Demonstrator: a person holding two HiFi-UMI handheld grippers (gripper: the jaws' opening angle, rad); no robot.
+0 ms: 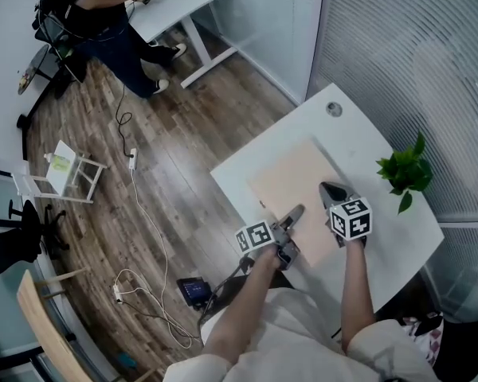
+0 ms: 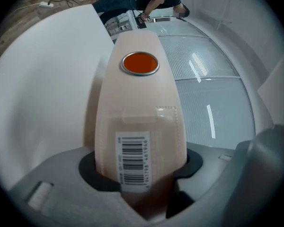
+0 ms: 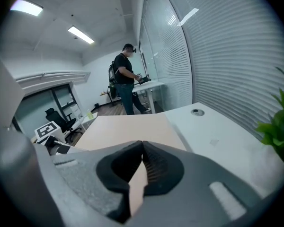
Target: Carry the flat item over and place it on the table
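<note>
A flat pale beige board [image 1: 295,177] lies low over the white table [image 1: 358,134], and both grippers hold its near edge. My left gripper [image 1: 293,215] is shut on the near left corner. In the left gripper view the board [image 2: 139,103] runs out between the jaws of the left gripper [image 2: 141,167], with a barcode label [image 2: 134,162] and a round orange sticker [image 2: 140,63] on it. My right gripper [image 1: 332,191] is shut on the near right edge. In the right gripper view the thin edge sits pinched in the right gripper [image 3: 141,148], and the board [image 3: 128,129] stretches away. I cannot tell whether its far edge touches the table.
A potted green plant [image 1: 406,173] stands on the table's right edge, right of my right gripper. A round cable port [image 1: 334,109] sits near the table's far corner. A person [image 1: 103,14] stands at another desk far left. A white cable [image 1: 143,213] and a small rack [image 1: 64,169] lie on the wooden floor.
</note>
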